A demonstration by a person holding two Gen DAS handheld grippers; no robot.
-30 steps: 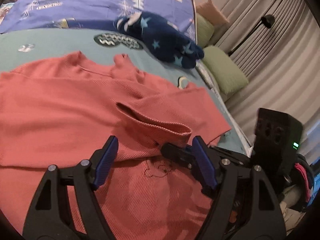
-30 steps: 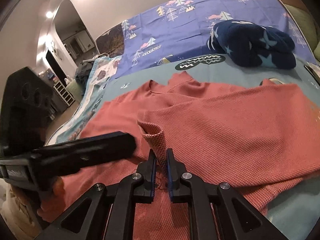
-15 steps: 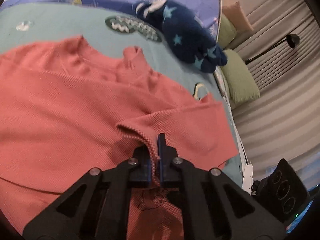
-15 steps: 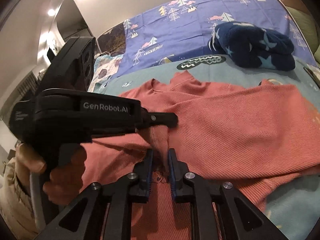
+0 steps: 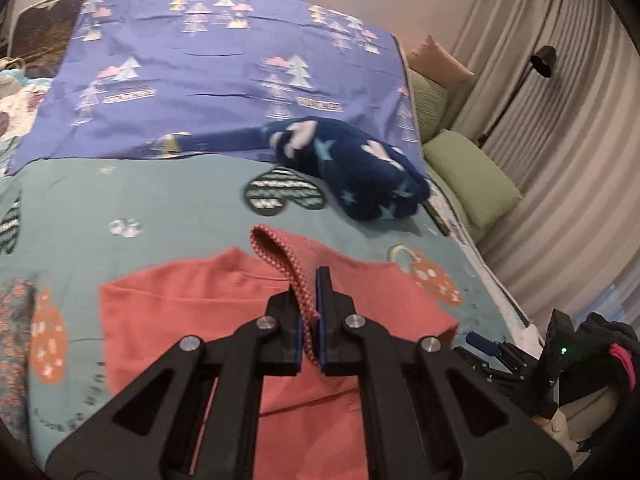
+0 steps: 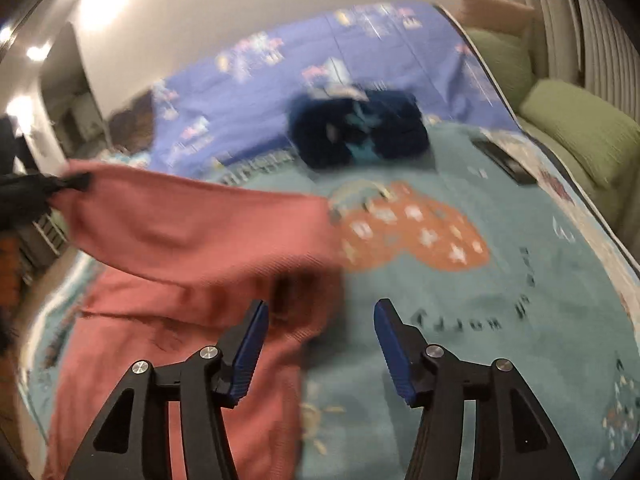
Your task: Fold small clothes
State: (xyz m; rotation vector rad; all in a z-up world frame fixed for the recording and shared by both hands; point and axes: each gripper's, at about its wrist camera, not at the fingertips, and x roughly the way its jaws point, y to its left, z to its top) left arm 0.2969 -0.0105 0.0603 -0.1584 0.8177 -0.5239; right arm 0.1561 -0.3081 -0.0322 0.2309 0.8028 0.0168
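Note:
A small salmon-red ribbed shirt (image 5: 224, 312) lies on the teal bedspread (image 5: 152, 196). My left gripper (image 5: 309, 304) is shut on the shirt's sleeve cuff (image 5: 280, 258) and holds it lifted above the shirt. In the right wrist view the sleeve (image 6: 192, 220) stretches up to the left, where the left gripper (image 6: 60, 184) pinches its end. My right gripper (image 6: 318, 332) is open and empty, low over the shirt's right edge (image 6: 304, 320) and the bedspread (image 6: 520, 280). That view is blurred by motion.
A folded navy star-print blanket (image 5: 352, 172) lies behind the shirt, also in the right wrist view (image 6: 360, 128). A purple tree-print sheet (image 5: 224, 68) covers the far bed. Green cushions (image 5: 468, 176) and curtains line the right. A dark flat object (image 6: 504, 160) lies near the bed's right edge.
The left gripper closed on the sleeve cuff and lifted it up and leftward. The right gripper let go of the cuff, opened, and swung to the right.

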